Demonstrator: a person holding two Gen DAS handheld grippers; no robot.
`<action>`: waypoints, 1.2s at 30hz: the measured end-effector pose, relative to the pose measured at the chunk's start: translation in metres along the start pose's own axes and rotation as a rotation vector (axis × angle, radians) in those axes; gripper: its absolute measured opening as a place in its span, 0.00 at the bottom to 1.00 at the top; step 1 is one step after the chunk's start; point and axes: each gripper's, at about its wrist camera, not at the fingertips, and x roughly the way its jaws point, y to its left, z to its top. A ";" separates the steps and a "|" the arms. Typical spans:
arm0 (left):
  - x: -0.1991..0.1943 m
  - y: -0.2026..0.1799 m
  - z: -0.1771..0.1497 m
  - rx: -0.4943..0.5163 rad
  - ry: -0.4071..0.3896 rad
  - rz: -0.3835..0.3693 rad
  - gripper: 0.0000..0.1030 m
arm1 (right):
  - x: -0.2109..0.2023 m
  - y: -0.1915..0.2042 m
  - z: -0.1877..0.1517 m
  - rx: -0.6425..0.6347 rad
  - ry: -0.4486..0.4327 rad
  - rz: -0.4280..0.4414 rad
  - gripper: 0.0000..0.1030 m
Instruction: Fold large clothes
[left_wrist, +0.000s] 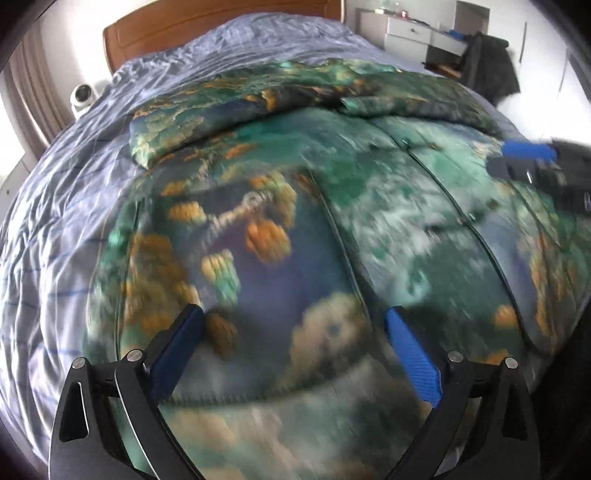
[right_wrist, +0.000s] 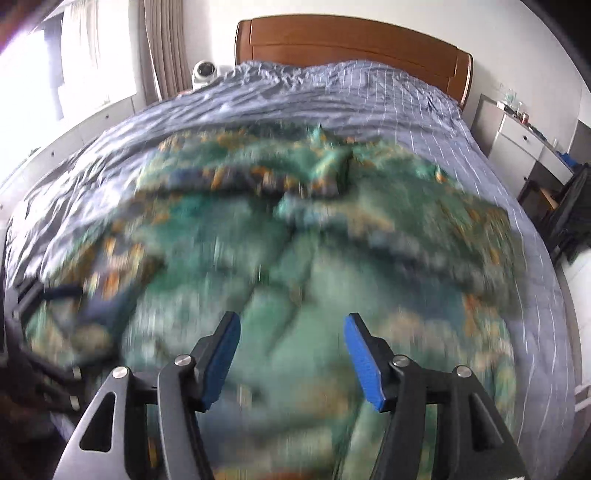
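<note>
While I hover both claws, left gripper jaws wide and empty, right gripper parted, empty, green-and-orange printed garment spread beneath both on striped grey-blue bedcover.

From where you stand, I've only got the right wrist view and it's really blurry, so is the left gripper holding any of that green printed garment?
Observer: No. The left gripper is open above the green printed garment, nothing between its pads.
Operator: Are there seams I could fold along?
Observer: Yes, the left wrist view shows dark seam lines running down the garment.
Operator: Is the far part already folded?
Observer: A sleeve-like section lies folded across the top edge.
</note>
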 end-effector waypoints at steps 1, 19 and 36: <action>-0.001 -0.001 -0.003 0.001 0.002 0.000 0.96 | -0.004 0.000 -0.009 0.003 0.006 -0.005 0.58; -0.019 -0.013 -0.044 0.014 0.029 0.023 0.98 | -0.032 0.007 -0.090 0.094 0.037 -0.076 0.61; -0.061 -0.003 -0.045 -0.004 -0.052 0.068 0.98 | -0.051 0.009 -0.091 0.105 -0.004 -0.113 0.73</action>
